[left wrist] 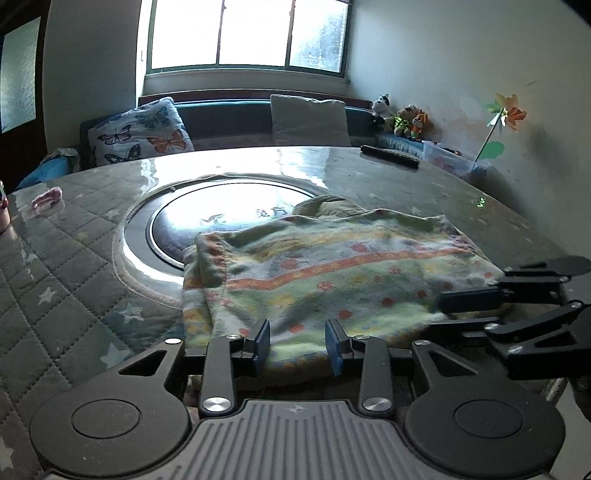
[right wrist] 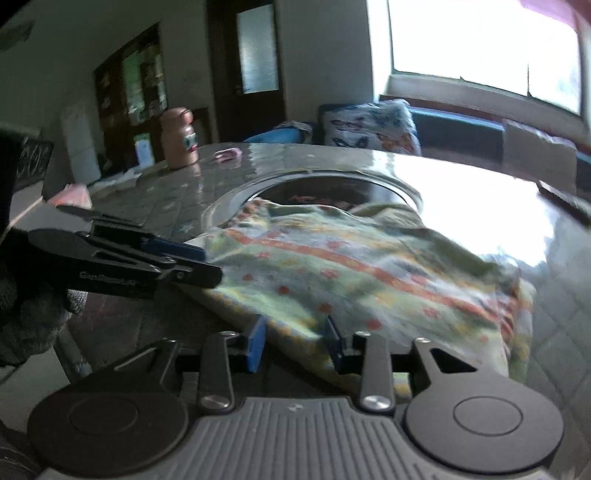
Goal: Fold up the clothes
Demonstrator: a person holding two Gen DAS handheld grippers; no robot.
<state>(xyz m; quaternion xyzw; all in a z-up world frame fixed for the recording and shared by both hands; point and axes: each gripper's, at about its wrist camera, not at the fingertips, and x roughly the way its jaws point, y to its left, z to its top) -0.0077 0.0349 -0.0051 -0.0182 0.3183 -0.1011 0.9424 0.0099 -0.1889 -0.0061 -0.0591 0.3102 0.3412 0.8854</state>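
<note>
**Both grippers at the near hem of the patterned garment**

We see the left gripper (left wrist: 297, 341) at the near edge of the garment (left wrist: 332, 269), its blue pads spread, the cloth lying between and beyond them without being pinched. Our right gripper (right wrist: 295, 341) stands likewise at the garment's near edge, jaws parted, fabric in the gap but not clamped. The garment, pale green with orange stripes and red dots, lies flat on the quilted table cover (left wrist: 55, 280), its far edge overlapping the round dark inset (left wrist: 221, 218). Beyond the garment a dark bar (left wrist: 389, 156) lies by the table's far edge; past it we see the butterfly cushion (left wrist: 140, 133) and the window (left wrist: 247, 33)
</note>
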